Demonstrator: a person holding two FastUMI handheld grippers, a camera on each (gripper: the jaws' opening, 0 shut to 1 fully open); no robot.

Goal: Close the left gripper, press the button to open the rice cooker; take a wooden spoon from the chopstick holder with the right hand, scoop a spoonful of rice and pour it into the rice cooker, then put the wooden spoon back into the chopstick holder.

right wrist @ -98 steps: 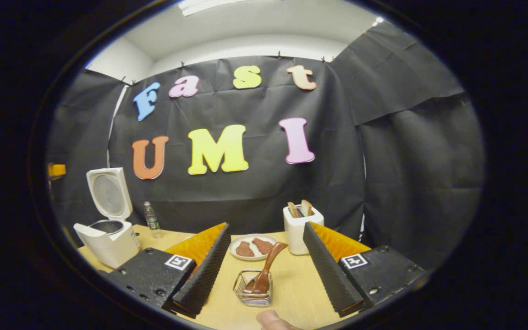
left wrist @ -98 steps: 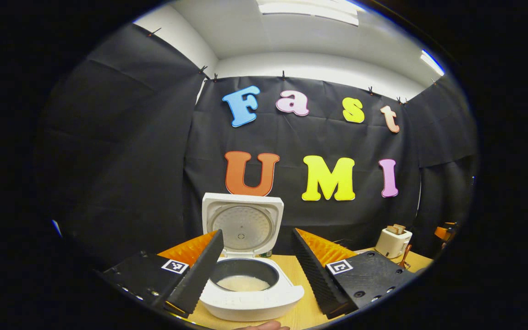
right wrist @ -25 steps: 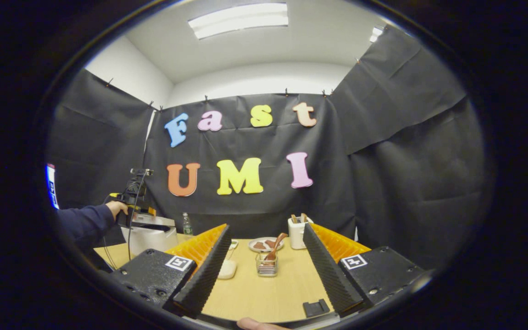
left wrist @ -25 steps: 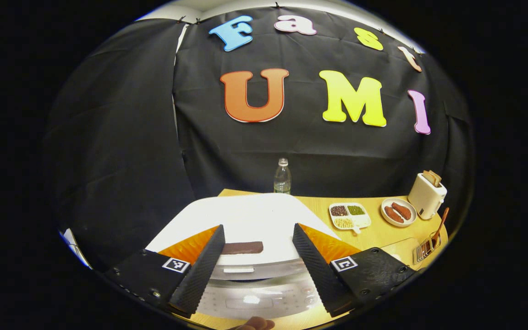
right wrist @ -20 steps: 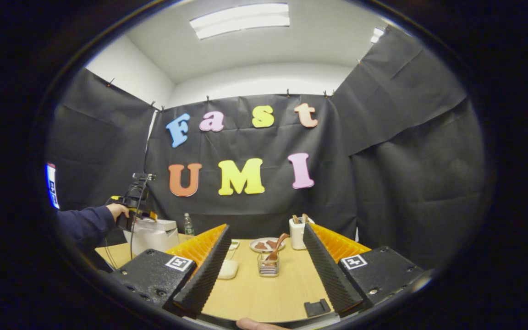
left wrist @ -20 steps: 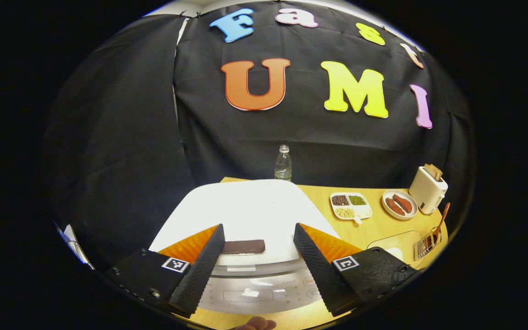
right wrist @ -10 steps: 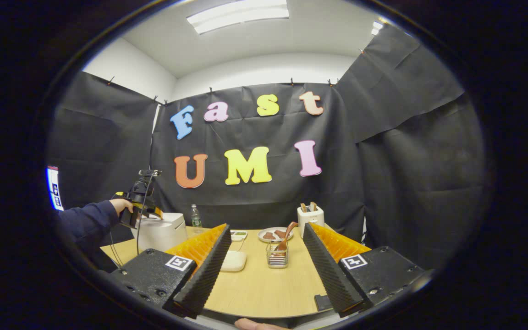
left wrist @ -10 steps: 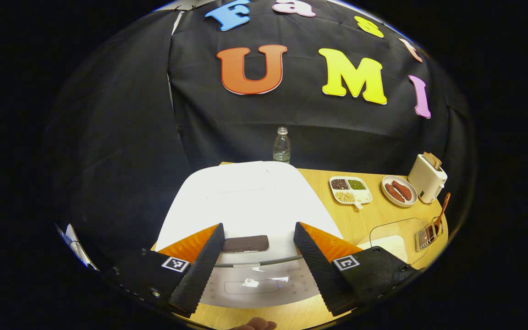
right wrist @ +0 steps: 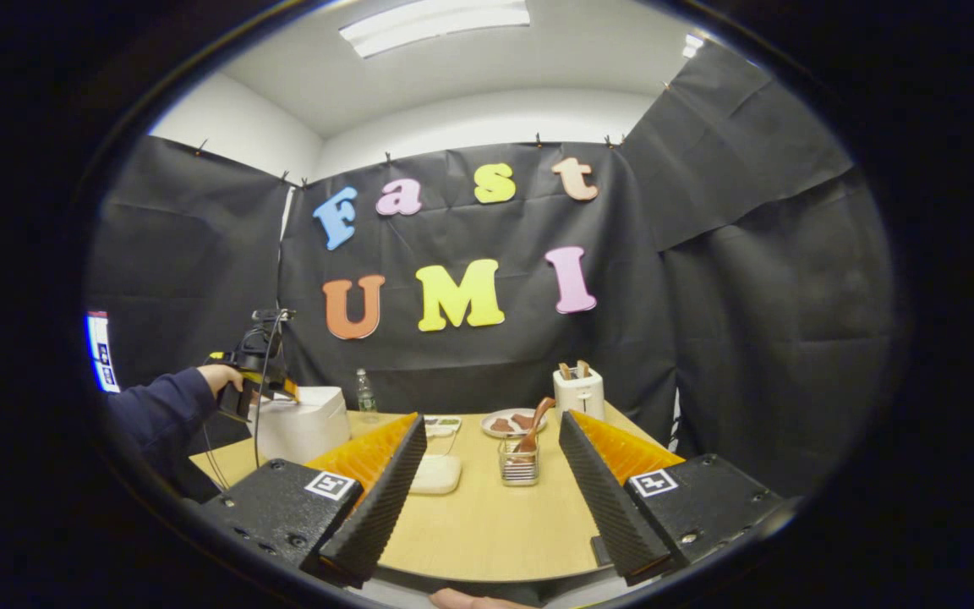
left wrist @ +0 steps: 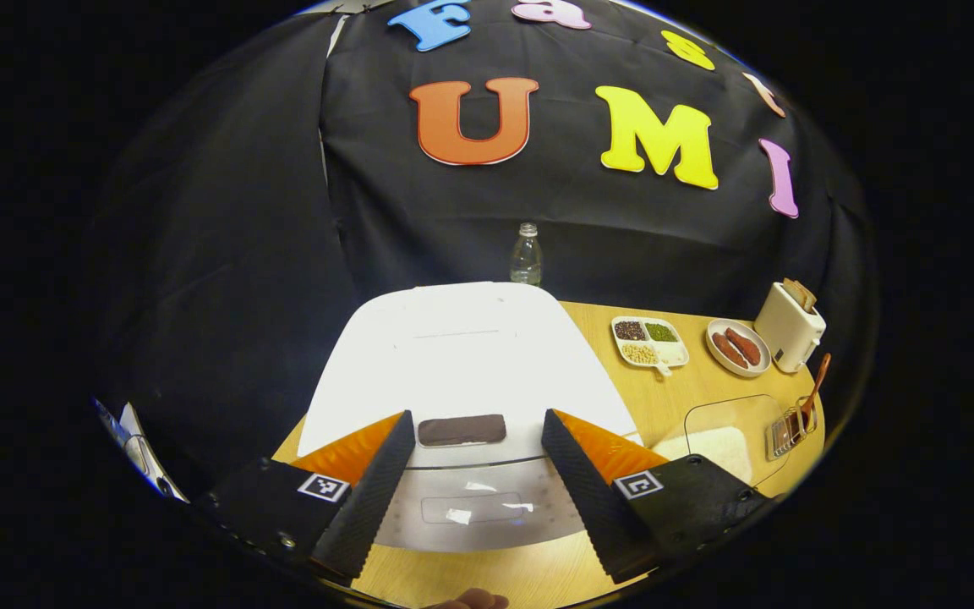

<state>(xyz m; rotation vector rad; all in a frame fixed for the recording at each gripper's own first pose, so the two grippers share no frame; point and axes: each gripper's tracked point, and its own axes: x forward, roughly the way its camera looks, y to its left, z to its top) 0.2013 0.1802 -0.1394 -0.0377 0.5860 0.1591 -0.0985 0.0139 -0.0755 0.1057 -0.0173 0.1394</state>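
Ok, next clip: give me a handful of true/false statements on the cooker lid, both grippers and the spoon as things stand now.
1. The rice cooker lid is shut. True.
2. The left gripper is shut. False: its fingers stand apart, either side of the dark button.
3. The wooden spoon stands in the chopstick holder. True.
4. The right gripper holds the spoon. False: it is open, short of the holder.
5. The toaster is empty. False: slices stick out.

White rice cooker (left wrist: 470, 355), brown wooden spoon (right wrist: 532, 430), tan table (right wrist: 487, 524).
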